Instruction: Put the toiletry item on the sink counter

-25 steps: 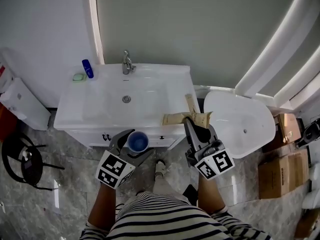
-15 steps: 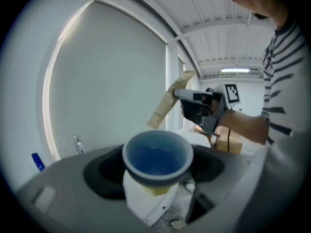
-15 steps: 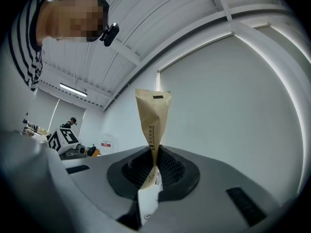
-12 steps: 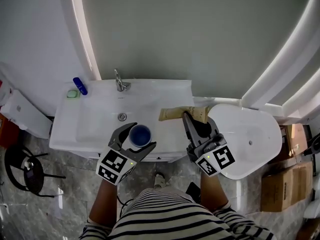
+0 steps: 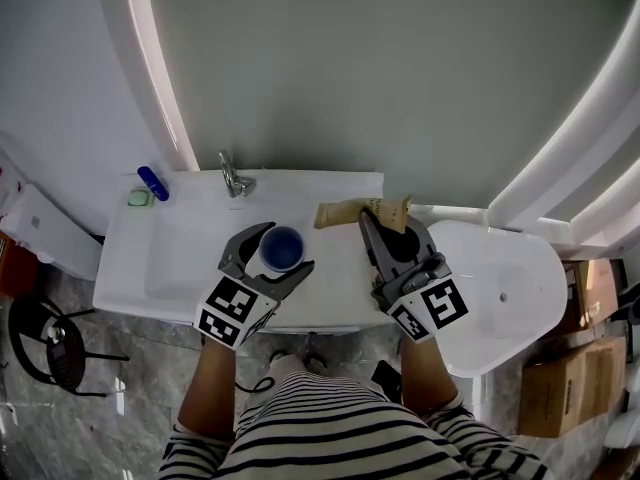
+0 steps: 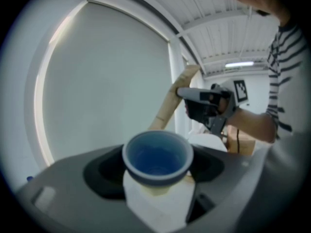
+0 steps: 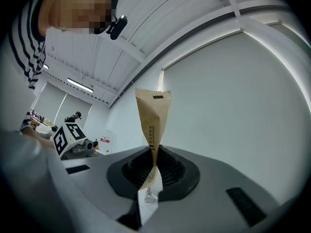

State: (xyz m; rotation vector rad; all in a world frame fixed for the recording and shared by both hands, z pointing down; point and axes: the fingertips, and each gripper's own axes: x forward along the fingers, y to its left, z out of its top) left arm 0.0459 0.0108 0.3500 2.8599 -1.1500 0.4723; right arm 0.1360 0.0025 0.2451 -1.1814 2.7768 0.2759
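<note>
My left gripper is shut on a blue cup, held upright over the white sink counter just right of the basin. In the left gripper view the cup fills the space between the jaws of the left gripper. My right gripper is shut on the lower end of a flat brown paper packet, which sticks out over the counter's back right corner. In the right gripper view the packet stands up from the jaws of the right gripper.
A faucet stands at the back of the basin. A blue bottle and a green soap lie at the back left corner. A white toilet is to the right, with cardboard boxes beyond it.
Both grippers have moved forward from in front of the cabinet to above the counter, carrying the cup and the packet. The counter now lies under them.
</note>
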